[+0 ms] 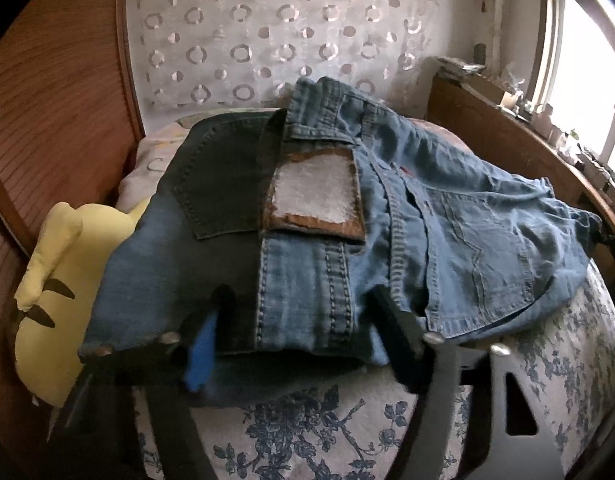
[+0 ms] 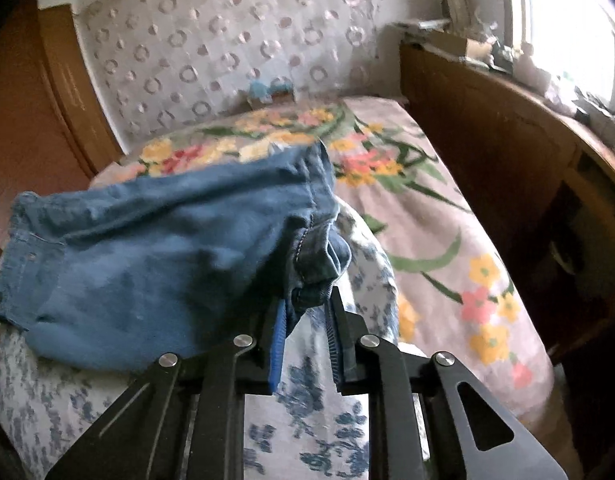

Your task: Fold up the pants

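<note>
The jeans [image 1: 347,208], heaped on the bed [image 1: 307,420] ahead, are straddled by the parted left claw [image 1: 299,328] and pinched at a seam by the right claw [image 2: 307,320], apparently for folding.

A white cover with blue flowers [image 1: 315,420] lies on the bed; beside it, on the left, sits a yellow soft toy [image 1: 63,280] with dark stripes; farther back lies a pink blanket [image 2: 447,216] with yellow, red and green flowers; behind the bed hangs a white curtain [image 1: 267,32] with round rings on it; a brown wooden board [image 1: 47,120] stands at the left; on the right runs a long wooden shelf [image 2: 507,128] with small things on top, under a bright window [image 1: 587,72].
</note>
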### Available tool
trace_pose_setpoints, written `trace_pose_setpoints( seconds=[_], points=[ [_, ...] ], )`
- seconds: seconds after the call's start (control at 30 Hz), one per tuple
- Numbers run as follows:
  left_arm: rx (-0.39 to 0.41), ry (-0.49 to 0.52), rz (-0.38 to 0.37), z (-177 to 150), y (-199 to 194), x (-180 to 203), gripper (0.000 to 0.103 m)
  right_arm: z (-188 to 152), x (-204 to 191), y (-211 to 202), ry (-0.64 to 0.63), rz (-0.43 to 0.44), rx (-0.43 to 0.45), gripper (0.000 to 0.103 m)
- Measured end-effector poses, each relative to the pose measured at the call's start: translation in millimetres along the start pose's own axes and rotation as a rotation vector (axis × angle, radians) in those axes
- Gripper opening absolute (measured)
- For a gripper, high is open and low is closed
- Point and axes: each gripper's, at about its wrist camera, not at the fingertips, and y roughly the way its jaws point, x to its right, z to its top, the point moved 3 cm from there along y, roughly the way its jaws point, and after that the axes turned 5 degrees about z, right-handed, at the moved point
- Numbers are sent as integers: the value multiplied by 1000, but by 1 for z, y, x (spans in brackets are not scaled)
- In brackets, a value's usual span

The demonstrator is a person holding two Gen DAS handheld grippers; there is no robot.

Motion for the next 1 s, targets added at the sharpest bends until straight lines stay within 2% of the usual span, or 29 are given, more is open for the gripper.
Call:
trace_pose_setpoints(
  seconds=[0.13,0.33,0.53,0.7,1.0],
  points=[
    [10,8,14,0,0,2,47,-3,0,1,-14,25,24,18],
    [48,94,79,4,-4,12,35,-6,6,5,-25,37,42,18],
    [60,114,66,8,-11,14,22,-2,6,3,-25,44,60,18],
    [72,163,101,13,-16,24,17,0,4,-2,-35,43,95,17],
    [112,151,88,22,-33,25,14,-8,5,-9,-54,40,126,15]
  ],
)
